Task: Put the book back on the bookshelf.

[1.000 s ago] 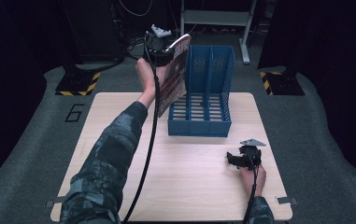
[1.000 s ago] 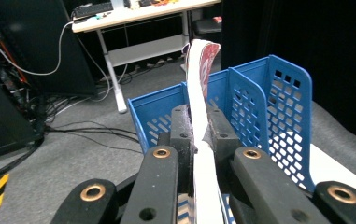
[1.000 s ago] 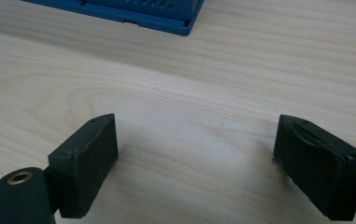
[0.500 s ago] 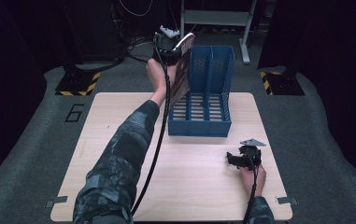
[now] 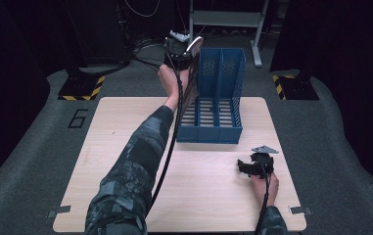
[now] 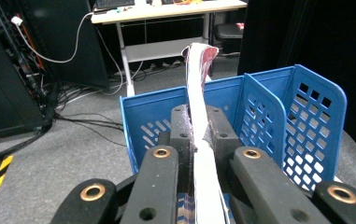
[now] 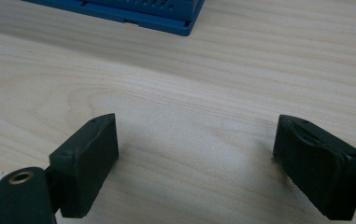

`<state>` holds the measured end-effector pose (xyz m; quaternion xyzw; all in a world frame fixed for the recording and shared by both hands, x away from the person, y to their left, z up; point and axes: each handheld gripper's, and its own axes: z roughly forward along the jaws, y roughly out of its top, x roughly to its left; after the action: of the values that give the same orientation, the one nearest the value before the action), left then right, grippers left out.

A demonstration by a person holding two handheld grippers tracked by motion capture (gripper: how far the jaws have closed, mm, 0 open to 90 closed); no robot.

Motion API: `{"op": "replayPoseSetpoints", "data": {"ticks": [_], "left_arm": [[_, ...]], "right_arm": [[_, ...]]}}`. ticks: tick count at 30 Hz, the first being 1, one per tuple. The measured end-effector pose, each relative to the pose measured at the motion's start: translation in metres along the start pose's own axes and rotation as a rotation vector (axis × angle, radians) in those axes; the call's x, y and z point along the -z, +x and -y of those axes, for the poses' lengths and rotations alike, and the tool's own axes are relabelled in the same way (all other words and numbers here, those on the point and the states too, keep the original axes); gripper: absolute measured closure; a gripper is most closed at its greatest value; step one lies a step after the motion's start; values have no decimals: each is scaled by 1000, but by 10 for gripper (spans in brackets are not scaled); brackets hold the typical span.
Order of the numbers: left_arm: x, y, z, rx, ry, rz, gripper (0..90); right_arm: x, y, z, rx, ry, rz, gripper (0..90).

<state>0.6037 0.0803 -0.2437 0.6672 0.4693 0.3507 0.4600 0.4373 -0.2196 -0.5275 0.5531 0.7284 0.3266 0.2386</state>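
- High view: the left gripper (image 5: 183, 49) is raised over the far left part of the table (image 5: 125, 147), at the left wall of the blue file rack (image 5: 213, 105). The rack stands upright at the far centre of the table, open side up.
- High view: the left gripper holds a thin book (image 5: 190, 81) edge-on. The book hangs slanted, top edge at the gripper, lower part running down along the rack's left side. Whether its lower edge is inside the left compartment or just outside the wall cannot be told from this view.
- Left gripper view: the two black jaws stand together, clamped on the book's white page edge (image 6: 199, 116). The dark red cover curls over at the top. This view also shows the rack's far wall and perforated dividers (image 6: 259, 121) directly beyond the jaws, detail the high view does not resolve.
- High view: the right gripper (image 5: 252, 166) rests low on the near right part of the table, well apart from the rack, held in the person's right hand (image 5: 265, 185).
- Right gripper view: the jaws stand wide apart with bare wood between them; nothing is held. The near corner of the rack's base (image 7: 166, 18) lies beyond the jaws. The jaw gap is not readable in the high view.
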Motion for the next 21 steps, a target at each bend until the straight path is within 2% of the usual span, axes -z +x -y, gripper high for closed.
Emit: {"op": "replayPoseSetpoints", "data": {"ticks": [10,15,18,21], "left_arm": [[-16,-2,14,29,15,-3,838],[-21,-1,22,28,38,17,838],[-25,3,31,49,48,23,838],[-28,5,37,54,60,23,838]], "right_arm": [[0,0,0,-4,-3,-1,138],[0,0,0,-3,-3,1,139],[0,0,0,-3,-9,-4,139],[0,0,0,-5,-11,-1,139]]}}
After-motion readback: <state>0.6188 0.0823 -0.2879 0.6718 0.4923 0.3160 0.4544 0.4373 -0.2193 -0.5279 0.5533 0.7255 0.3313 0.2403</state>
